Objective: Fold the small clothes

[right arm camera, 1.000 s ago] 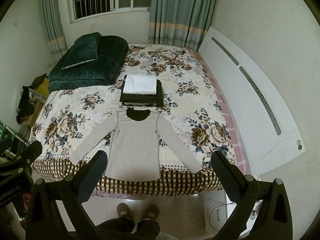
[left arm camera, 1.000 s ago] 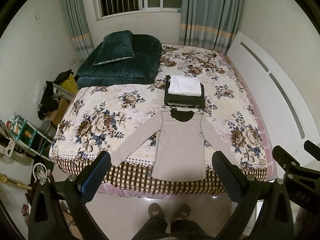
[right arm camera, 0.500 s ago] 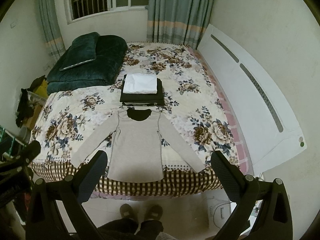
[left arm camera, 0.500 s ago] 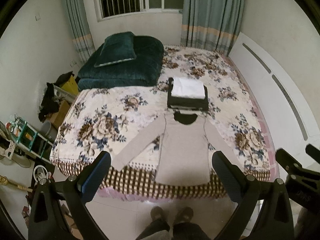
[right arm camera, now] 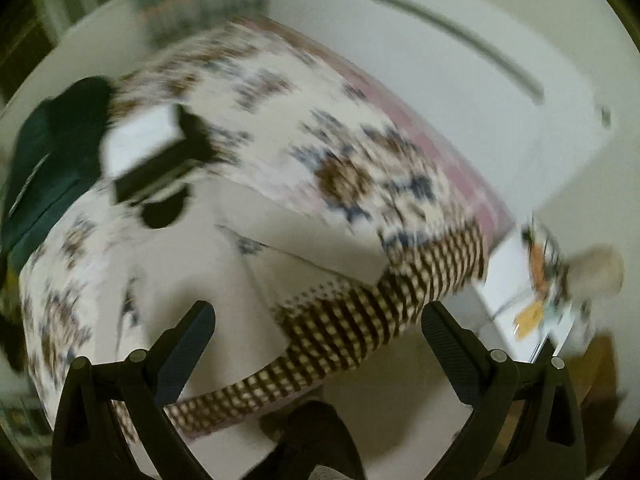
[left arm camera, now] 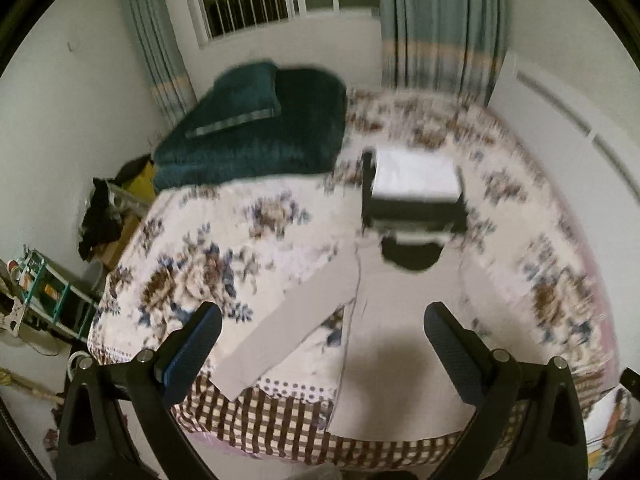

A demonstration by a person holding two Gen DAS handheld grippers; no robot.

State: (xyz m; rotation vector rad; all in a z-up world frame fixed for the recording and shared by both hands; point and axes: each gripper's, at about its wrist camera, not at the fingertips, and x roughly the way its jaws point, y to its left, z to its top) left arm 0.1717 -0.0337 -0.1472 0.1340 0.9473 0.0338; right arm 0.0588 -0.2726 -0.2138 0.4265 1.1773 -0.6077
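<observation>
A grey long-sleeved shirt (left arm camera: pixel 396 332) with a dark collar lies flat on the floral bed, sleeves spread, hem at the near edge. It also shows in the right wrist view (right arm camera: pixel 208 280), blurred. Behind its collar is a stack of folded clothes (left arm camera: pixel 416 184), white on top of dark, also in the right wrist view (right arm camera: pixel 152 156). My left gripper (left arm camera: pixel 320 340) is open and empty, above the shirt's lower left part. My right gripper (right arm camera: pixel 316 340) is open and empty, above the bed's near edge by the shirt's right sleeve (right arm camera: pixel 312 240).
A dark green quilt and pillow (left arm camera: pixel 256 136) lie at the bed's far left. A white headboard (left arm camera: pixel 568 128) runs along the right side. A shelf with clutter (left arm camera: pixel 44 292) stands on the floor at left. A white bedside stand with small items (right arm camera: pixel 540 300) is at right.
Both grippers have moved down and forward toward the bed, so the shirt looks larger. The right gripper has also swung and tilted to the right. Both views are now motion-blurred.
</observation>
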